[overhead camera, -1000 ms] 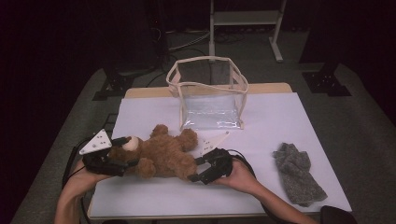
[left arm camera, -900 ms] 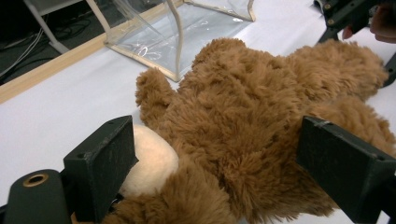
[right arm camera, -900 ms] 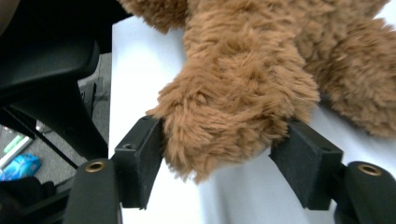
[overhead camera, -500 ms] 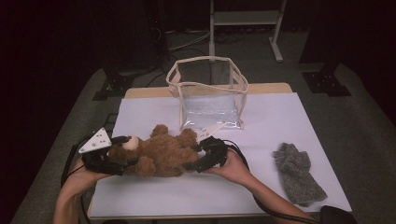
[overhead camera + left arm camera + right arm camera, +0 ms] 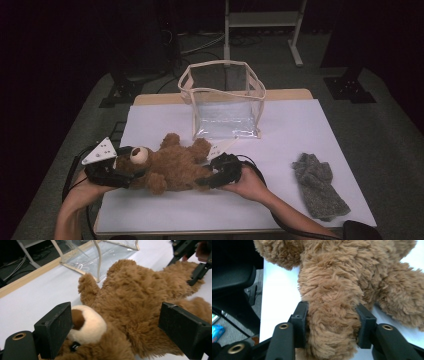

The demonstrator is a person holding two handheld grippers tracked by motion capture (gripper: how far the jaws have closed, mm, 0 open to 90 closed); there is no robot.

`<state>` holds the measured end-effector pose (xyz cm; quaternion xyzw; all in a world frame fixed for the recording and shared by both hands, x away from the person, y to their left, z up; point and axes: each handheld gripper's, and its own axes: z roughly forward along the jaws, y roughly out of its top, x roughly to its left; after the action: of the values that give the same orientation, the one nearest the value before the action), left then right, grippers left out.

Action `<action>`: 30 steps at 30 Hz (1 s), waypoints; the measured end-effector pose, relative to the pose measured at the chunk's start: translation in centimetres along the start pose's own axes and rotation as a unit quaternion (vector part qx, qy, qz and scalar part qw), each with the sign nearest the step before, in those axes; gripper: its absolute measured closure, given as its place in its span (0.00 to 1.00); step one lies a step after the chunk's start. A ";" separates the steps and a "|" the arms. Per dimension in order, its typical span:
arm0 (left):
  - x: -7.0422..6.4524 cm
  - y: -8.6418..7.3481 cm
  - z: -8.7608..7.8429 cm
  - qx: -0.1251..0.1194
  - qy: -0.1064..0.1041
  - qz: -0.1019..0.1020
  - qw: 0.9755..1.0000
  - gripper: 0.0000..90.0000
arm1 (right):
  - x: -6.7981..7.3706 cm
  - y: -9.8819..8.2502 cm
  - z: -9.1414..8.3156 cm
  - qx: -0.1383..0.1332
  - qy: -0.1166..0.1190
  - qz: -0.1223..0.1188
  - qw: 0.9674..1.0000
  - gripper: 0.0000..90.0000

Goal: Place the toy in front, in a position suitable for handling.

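brown plush teddy bear (image 5: 170, 167) lies on its back on the white table top (image 5: 300, 135), near the front left edge, head toward the person's left and legs toward the right. its cream muzzle (image 5: 88, 325) with a dark brown nose faces up.

left gripper (image 5: 120, 172), black with a grey three-cornered plate on top, sits at the bear's head. in the left gripper view its two black jaws stand on either side of the head: one pad lies against the muzzle side, the other is beside the fur at the far side, and whether it presses there cannot be told.

right gripper (image 5: 212, 176), black and held in the person's right hand (image 5: 250, 182), is at the bear's lower end. its jaws have just been closing, and in the right gripper view the pads are clamped on one furry leg (image 5: 332, 315), the fur bulging between them.

behind the bear, just beyond its raised arm, stands a clear plastic bag with beige trim and handles (image 5: 225, 105), upright and open at the top. a grey knitted cloth (image 5: 317, 185) lies well apart at the right front of the table.
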<state>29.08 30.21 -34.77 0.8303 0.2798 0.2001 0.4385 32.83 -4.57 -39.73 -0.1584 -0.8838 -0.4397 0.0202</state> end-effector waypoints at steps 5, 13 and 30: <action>0.1 -0.3 -0.1 0.001 0.000 -0.002 1.000 0.13 | 0.7 -0.6 0.1 0.011 0.012 -0.015 1.000 0.62; 0.3 -2.0 -0.2 0.003 0.006 -0.005 1.000 0.13 | 1.8 -1.8 0.4 0.027 0.027 -0.033 0.999 0.62; 0.8 -4.2 1.2 -0.009 0.019 -0.020 1.000 0.26 | 1.1 -1.9 0.5 0.014 0.035 -0.013 0.999 0.61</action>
<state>29.13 31.91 -38.85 0.8163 0.3032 0.2098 0.4446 31.25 -4.93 -41.31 -0.1307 -0.8907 -0.4328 0.0478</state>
